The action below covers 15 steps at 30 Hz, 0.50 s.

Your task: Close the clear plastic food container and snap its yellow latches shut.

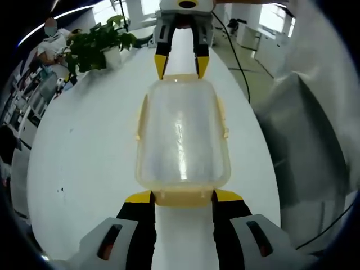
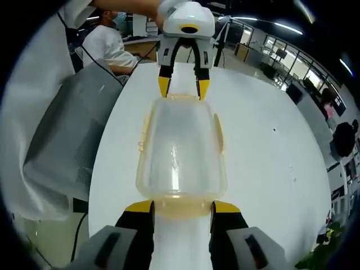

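Item: clear plastic food container (image 1: 183,135), lid on, lying on my white desk (image 1: 84,169), lengthwise between my two tools. Yellow latch (image 1: 183,197) at its near end. Left tool (image 1: 183,197): jaws spread, tips flanking that latch. Right tool (image 2: 183,207): jaws spread at the opposite end latch (image 2: 183,208). Potted plant (image 1: 98,48) at the desk's far corner.

big white table (image 1: 84,169) with a potted plant (image 1: 98,48) at its far end, black cable (image 1: 236,56) trailing off the table's side
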Motion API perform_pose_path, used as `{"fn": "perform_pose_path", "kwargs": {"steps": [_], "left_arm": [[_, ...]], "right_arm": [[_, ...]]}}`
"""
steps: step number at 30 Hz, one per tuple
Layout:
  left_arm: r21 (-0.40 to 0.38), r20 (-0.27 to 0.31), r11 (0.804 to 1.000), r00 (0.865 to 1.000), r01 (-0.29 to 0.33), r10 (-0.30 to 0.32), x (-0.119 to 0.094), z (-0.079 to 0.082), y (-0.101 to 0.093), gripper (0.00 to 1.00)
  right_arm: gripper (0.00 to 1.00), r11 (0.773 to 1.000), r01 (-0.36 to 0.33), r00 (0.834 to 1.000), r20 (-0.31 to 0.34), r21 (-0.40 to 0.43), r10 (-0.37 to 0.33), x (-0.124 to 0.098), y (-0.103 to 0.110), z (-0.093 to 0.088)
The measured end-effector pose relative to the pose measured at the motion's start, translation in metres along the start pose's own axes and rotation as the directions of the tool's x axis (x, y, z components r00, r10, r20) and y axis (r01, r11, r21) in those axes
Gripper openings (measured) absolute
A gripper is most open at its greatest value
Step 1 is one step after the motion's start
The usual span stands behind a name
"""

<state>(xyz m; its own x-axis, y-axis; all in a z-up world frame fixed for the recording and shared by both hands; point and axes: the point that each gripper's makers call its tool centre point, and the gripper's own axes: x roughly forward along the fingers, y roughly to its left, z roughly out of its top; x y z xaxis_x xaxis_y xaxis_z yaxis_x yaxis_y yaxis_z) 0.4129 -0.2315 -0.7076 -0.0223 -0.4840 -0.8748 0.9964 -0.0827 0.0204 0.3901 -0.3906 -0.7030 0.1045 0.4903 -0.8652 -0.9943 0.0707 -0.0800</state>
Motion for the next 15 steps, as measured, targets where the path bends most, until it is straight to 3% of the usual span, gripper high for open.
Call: {"fn": "perform_pose_path", "kwargs": {"steps": [8,15], "left_arm": [[0.018,-0.016,1.000,1.000,0.005,-0.005,0.019,0.006,0.005,0.37],[0.026,-0.046,0.999,0.999,0.023,-0.022,0.029,0.001,0.005,0.37]], "right_arm": [[0.37,1.000,0.005,1.000,-0.013,0.006,-0.005,0.003,-0.002,-0.018],[0.37,1.000,0.002,1.000,-0.010,0.021,-0.002,0.015,-0.001,-0.026]]}}
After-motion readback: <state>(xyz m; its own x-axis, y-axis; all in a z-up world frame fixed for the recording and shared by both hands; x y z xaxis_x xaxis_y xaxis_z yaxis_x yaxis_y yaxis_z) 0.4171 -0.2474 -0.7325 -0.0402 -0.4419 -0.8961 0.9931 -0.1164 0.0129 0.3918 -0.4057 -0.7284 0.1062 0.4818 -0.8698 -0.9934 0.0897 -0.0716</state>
